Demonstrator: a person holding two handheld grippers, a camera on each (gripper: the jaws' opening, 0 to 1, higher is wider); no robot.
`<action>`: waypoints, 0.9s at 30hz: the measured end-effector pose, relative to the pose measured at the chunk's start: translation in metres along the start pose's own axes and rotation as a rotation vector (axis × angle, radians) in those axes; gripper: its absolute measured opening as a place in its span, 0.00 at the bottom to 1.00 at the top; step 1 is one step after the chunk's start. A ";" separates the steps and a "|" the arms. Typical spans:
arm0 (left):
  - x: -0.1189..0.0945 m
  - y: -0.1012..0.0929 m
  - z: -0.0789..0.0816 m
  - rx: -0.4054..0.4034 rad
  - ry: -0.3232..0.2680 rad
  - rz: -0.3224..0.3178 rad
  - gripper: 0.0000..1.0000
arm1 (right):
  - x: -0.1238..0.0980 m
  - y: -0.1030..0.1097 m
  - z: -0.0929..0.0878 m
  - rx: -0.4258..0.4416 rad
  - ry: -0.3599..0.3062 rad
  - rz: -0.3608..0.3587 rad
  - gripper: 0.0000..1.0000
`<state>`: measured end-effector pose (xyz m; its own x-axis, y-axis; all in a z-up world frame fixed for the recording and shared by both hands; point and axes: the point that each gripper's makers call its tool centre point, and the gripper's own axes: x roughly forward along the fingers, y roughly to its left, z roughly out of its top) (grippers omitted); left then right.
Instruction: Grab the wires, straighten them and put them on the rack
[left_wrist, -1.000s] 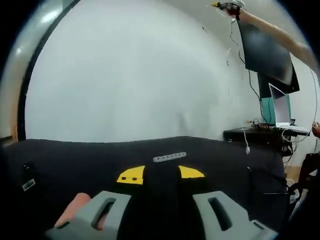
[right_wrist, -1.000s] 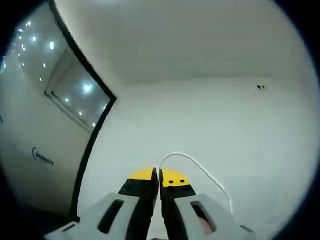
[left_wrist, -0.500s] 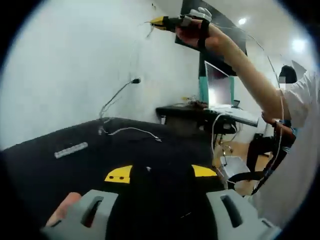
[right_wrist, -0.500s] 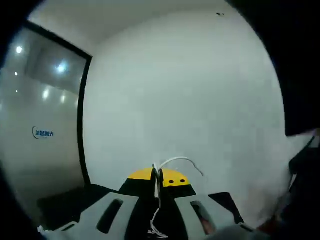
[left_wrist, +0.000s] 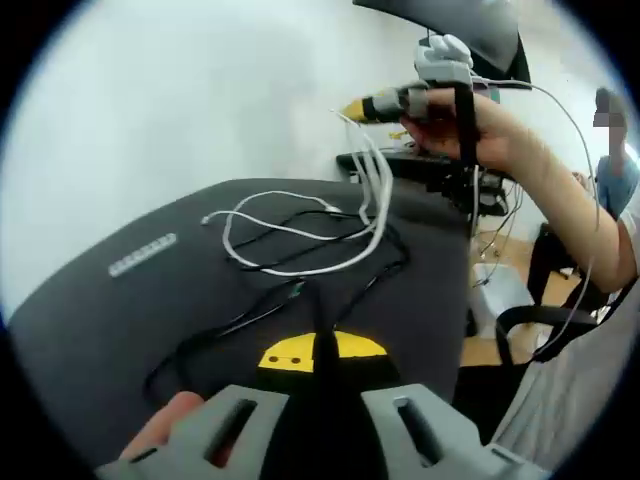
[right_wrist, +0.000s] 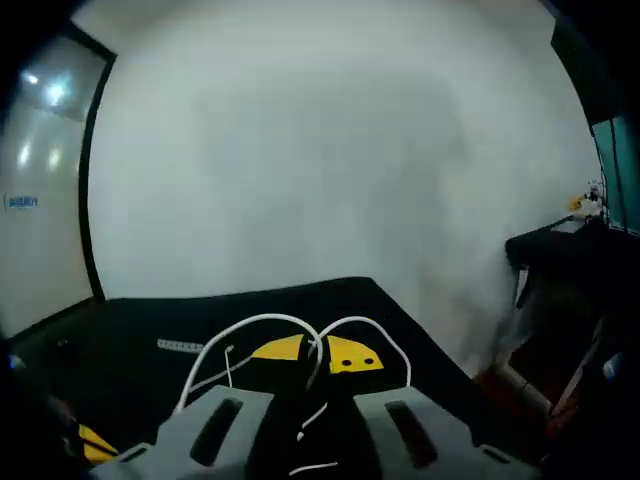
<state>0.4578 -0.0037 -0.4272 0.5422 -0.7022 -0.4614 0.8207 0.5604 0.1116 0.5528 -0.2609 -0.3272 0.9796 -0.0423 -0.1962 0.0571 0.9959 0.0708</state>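
The left tool (left_wrist: 318, 352) sits low over the near edge of the counter (left_wrist: 90, 320), its yellow-tipped jaws drawn together on a black wire (left_wrist: 300, 300). That wire runs from the jaws away across the dark cloth and loops among the white ones. A fingertip (left_wrist: 170, 425) shows beside the tool's body.

Farther out, the white wires (left_wrist: 300, 235) lie in loose loops on the cloth, with several strands rising to the right tool (left_wrist: 352, 108), which is raised above the far side of the counter. Its jaws are pinched shut on those strands; in the right gripper view the white wires (right_wrist: 265, 325) arch out on both sides of the right tool (right_wrist: 316, 352). Left of the loops lies a pale strip with a row of slots (left_wrist: 142, 254), probably the rack, well apart from the wires and from both tools.

The wires look thin, light and limp: they will sag and swing and hold no shape of their own. The sheath is likely smooth, so a pinch could slide along it, which helps in straightening. The black and white strands cross each other, so lifting one lot may drag the other. A hold near an end or a plug would be the surest.
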 end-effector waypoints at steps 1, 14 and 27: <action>-0.004 0.013 -0.003 0.000 0.004 0.022 0.04 | 0.004 0.003 -0.013 -0.046 0.027 0.014 0.16; -0.083 0.118 -0.003 -0.146 -0.097 0.134 0.27 | -0.023 0.025 -0.047 -0.148 0.098 0.082 0.36; 0.030 -0.009 0.026 0.078 -0.031 -0.115 0.26 | -0.082 0.081 -0.035 -0.258 -0.002 0.265 0.27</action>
<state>0.4713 -0.0415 -0.4190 0.4483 -0.7737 -0.4476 0.8884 0.4408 0.1279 0.4700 -0.1743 -0.3398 0.9544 0.2197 -0.2021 -0.2485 0.9599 -0.1301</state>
